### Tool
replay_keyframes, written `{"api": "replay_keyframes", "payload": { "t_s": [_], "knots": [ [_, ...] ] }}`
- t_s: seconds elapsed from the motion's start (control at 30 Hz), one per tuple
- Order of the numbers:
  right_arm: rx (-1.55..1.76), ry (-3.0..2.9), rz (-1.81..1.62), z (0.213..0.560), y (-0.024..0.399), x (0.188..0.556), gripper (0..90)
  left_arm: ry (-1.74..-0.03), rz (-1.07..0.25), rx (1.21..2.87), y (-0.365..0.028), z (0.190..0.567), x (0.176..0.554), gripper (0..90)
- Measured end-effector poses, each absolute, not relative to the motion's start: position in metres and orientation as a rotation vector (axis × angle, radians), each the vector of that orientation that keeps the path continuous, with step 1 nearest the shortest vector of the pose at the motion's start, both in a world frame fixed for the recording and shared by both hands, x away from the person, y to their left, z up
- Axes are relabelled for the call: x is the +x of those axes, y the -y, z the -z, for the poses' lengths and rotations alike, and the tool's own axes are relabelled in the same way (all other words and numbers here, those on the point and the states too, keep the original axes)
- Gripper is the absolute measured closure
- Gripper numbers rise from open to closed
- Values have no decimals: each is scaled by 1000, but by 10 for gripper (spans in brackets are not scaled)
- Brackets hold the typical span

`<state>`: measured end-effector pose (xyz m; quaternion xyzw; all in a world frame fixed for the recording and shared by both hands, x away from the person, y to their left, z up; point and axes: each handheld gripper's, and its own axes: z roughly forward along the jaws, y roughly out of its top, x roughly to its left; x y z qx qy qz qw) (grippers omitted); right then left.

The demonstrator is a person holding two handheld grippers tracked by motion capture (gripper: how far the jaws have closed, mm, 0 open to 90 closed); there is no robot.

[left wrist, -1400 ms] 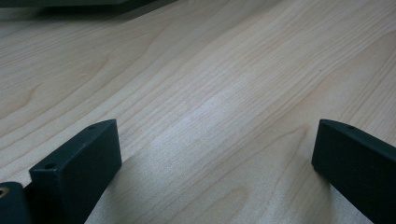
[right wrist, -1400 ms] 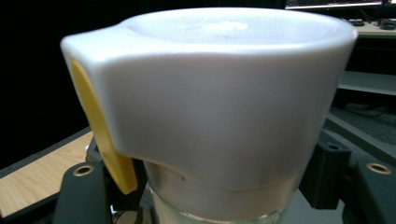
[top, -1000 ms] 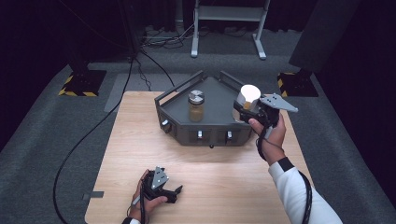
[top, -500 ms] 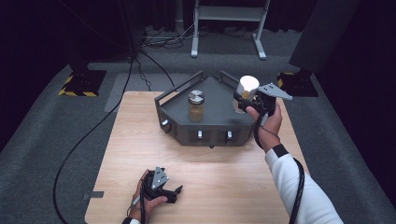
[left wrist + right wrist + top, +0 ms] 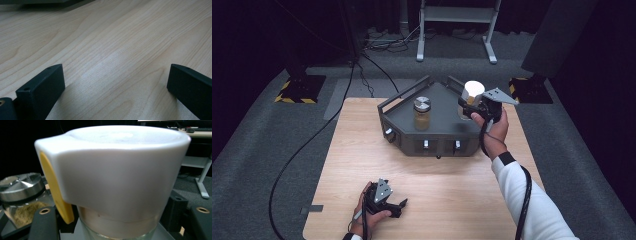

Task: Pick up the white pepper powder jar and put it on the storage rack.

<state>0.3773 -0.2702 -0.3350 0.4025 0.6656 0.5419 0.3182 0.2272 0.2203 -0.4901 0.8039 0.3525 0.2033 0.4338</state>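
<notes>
Your right tool (image 5: 475,102) is clamped on the white-lidded glass jar (image 5: 472,97) above the dark grey tray (image 5: 439,140), arm outstretched; your left tool (image 5: 398,206) rests open on the wooden table (image 5: 362,145)

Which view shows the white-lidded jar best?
The right gripper view: the white-lidded jar sits close up between that claw's jaws, showing its white lid, yellow tab and glass below. The high view shows it small, held by the right claw above the grey tray. The left gripper view shows bare tabletop.
</notes>
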Motion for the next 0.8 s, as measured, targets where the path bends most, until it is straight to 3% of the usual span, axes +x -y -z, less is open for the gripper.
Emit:
{"api": "replay_keyframes", "payload": {
  "t_s": [0.8],
  "knots": [
    [1078, -1807, -1375, 353, 269, 384, 299, -879, -505, 2002, -220, 490, 227, 14]
  ]
}}
